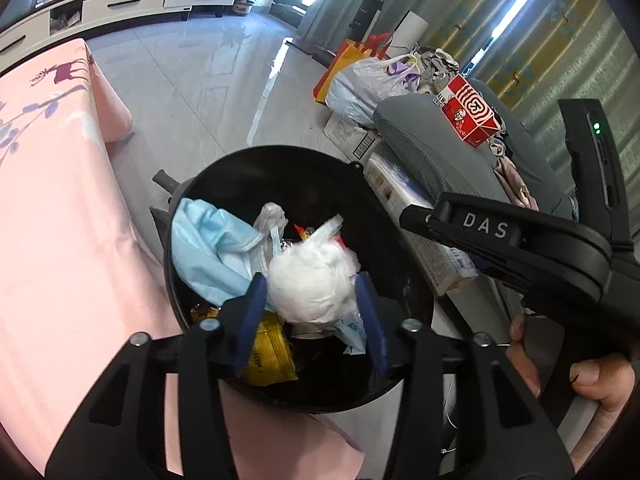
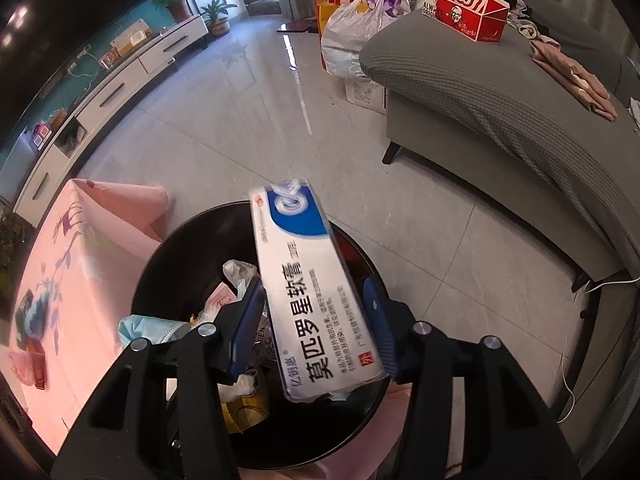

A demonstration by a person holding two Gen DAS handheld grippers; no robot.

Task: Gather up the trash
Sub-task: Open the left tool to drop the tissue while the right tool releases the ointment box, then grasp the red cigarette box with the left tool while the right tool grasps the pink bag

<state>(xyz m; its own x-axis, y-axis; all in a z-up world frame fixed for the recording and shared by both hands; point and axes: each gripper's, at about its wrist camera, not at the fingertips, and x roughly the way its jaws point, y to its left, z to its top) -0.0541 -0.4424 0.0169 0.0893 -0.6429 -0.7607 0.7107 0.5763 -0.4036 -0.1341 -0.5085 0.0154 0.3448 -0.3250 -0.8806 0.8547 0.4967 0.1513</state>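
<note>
A black round bin (image 1: 280, 152) (image 2: 180, 236) stands below both grippers, with a blue face mask (image 1: 208, 248), a yellow packet (image 1: 272, 356) and other litter inside. My left gripper (image 1: 312, 308) hangs over it, open, with a white tissue ball (image 1: 312, 284) loose between its blue pads (image 1: 252, 312). My right gripper (image 2: 316, 320) is shut on a long white-and-blue ointment box (image 2: 316, 300), which sits tilted across the pads above the bin, its far end blurred. In the left wrist view that box (image 1: 436, 256) shows under the right gripper's black body.
A pink-clothed table (image 1: 60, 220) (image 2: 72, 280) borders the bin on the left. A grey sofa (image 2: 500, 92) carrying a red carton (image 2: 464, 4) is on the right. Plastic bags (image 1: 360, 80) stand on the tiled floor beyond. A hand (image 1: 592, 384) grips the right tool.
</note>
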